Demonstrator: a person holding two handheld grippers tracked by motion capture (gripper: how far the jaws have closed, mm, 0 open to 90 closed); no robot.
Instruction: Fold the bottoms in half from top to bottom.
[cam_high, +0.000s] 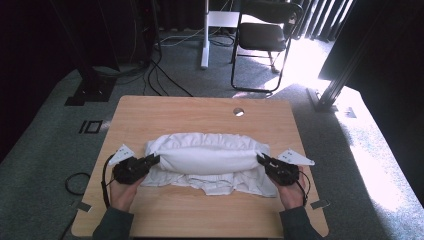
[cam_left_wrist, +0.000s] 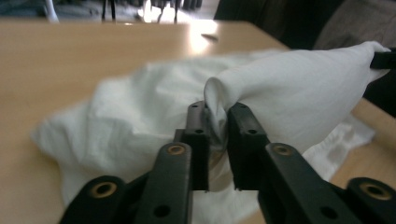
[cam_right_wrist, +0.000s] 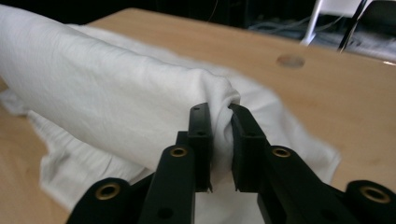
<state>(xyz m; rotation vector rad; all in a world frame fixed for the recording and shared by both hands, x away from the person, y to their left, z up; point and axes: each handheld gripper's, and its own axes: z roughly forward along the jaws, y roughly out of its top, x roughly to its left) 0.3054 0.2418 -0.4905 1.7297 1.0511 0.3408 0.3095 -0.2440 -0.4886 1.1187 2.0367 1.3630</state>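
High view: wooden table (cam_high: 150, 215) on grey carpet, a white cloth (cam_high: 207, 155) lying across its middle, bunched into a long roll with a flatter layer spread beneath toward the near edge. At the left end, left gripper (cam_high: 152, 160) in the person's hand, jaws pointed inward at the roll's end, a corner of fabric between them. Left gripper view: the two black jaws stand a little apart with a pinched fold of the white cloth (cam_left_wrist: 280, 93) caught in the gap; cloth touches both inner faces, so grasping the cloth, loosely by the look of it. The roll runs off to the right from the jaws, sagging fabric below it on the tabletop. A round cable hole (cam_high: 238, 111) sits in the table beyond the cloth, toward the far edge. At the right end, right gripper (cam_high: 261, 160) mirrors the first, jaws aimed inward at the roll. Right gripper view: jaws slightly parted, the end fold of the white cloth (cam_right_wrist: 116, 93) gathered between them and touching both pads, so this one is also grasping the cloth. Black folding chair (cam_high: 265, 35) stands on the carpet past the table.
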